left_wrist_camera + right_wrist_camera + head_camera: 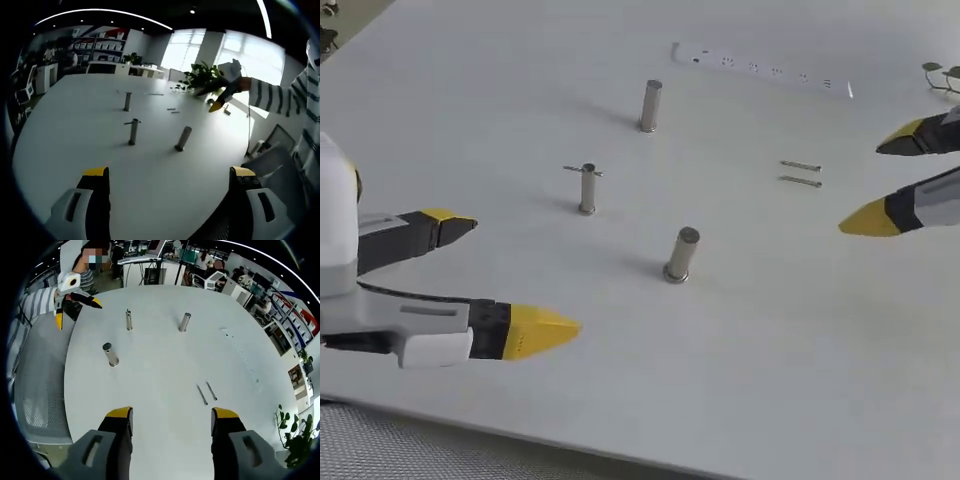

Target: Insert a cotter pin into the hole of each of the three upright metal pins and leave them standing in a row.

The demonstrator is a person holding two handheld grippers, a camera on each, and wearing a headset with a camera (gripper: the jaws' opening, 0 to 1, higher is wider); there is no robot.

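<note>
Your right gripper (861, 188) hovers jaws apart at 3 o'clock by the cotters (800, 174), likely to grab one; left gripper (523, 273) gapes too.

- pins (681, 255): bare grey metal, smooth, with a soft sheen.
- cotter pins (800, 173), right: thin dull metal wire.
- table (750, 350): white, smooth, matt.
- power strip (760, 70), far: smooth white plastic.
- chair (400, 450), near: grey woven mesh.
- left gripper (520, 275), right gripper (860, 188): plastic-looking shells, matt yellow tips.

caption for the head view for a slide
Open left gripper and right gripper flank three metal pins; middle pin already fitted, two loose cotter pins waiting.
</note>
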